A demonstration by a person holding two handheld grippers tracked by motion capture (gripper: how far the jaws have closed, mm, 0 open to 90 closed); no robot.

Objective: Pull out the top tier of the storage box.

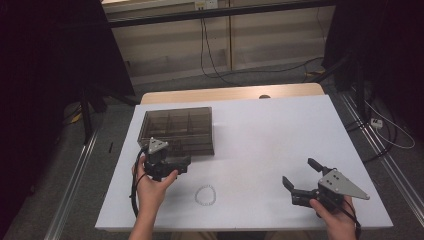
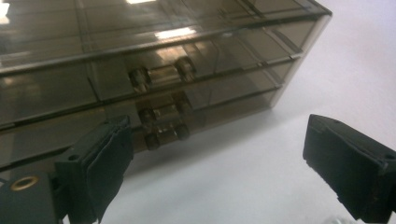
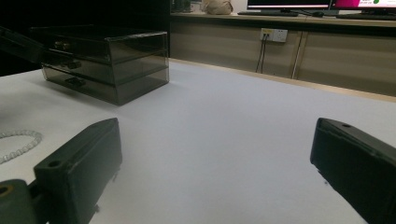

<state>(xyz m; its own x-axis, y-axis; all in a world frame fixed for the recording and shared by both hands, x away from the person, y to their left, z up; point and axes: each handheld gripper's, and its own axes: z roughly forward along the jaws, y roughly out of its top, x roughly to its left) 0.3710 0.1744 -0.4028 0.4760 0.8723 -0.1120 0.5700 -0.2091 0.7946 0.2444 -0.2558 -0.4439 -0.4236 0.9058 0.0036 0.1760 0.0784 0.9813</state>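
Smoked-plastic drawer box [image 1: 177, 129]: one; bead bracelet [image 1: 205, 195]: one.

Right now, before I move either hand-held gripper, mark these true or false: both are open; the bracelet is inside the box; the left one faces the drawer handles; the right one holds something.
1. Both are open: true; the left hand-held gripper and right hand-held gripper have jaws apart.
2. Bracelet inside the box: false; the bead bracelet lies on the table, apart from the drawer box.
3. Left faces the drawer handles: true.
4. Right holds something: false; nothing sits between its jaws.
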